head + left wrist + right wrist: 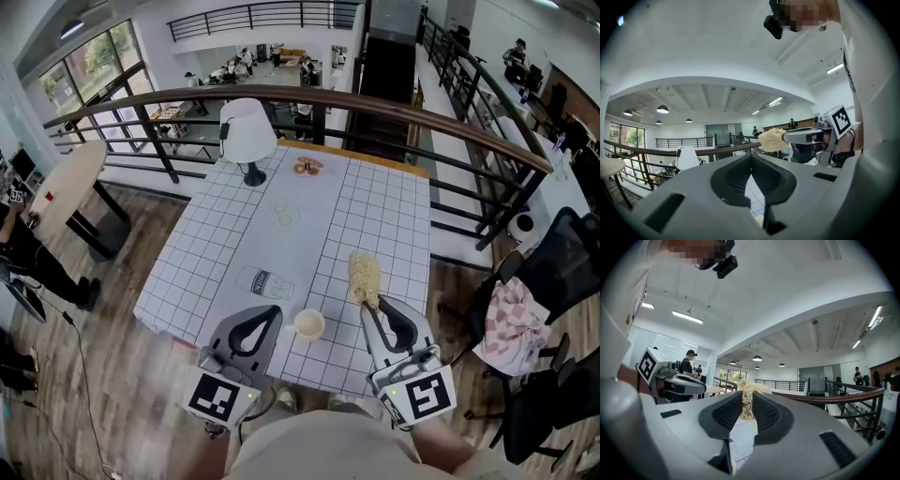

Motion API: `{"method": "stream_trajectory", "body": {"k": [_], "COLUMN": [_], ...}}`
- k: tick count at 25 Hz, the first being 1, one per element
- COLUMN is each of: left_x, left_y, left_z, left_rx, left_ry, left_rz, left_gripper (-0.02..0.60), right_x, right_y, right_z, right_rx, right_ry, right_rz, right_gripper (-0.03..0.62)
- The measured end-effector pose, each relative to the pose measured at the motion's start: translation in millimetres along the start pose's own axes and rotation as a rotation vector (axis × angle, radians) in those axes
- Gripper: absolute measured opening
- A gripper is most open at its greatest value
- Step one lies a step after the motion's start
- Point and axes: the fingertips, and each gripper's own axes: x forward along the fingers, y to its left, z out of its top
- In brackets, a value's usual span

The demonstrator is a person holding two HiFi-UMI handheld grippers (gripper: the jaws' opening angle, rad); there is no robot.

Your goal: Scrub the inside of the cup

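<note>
Right tool [373, 306] clamped on a scrubber [364, 275]; left tool [270, 314] closed on nothing; cup [309, 324] between them.

The cup stands upright by the near edge of the bench [375, 202], just right of the left tool's tips and touching neither tool. The straw-coloured scrubber juts ahead of the right tool, apart from the cup. A white sheet with a dark grid covers the bench. Far ahead of the left tool a white lamp [247, 131] stands near the far edge. Beyond it a railing [412, 111] with a wooden handrail overlooks a lower office level. A wood floor [141, 246] and a round table [64, 187] lie left of the left tool. A black chair [553, 272] stands right of the right tool and holds a pink checked cloth [511, 323].
</note>
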Motion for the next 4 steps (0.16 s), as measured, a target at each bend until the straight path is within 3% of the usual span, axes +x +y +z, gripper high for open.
{"method": "stream_trajectory", "body": {"k": [4], "left_x": [2.8], "left_y": [-1.1], "left_z": [0.0], "left_rx": [0.004], "left_ry": [0.004], "left_rz": [0.003], "left_gripper": [0.014], "right_x": [-0.1], "right_y": [-1.5], "right_z": [-0.8], "right_rx": [0.003], "right_ry": [0.001], "right_rz": [0.008], "right_gripper": [0.067]}}
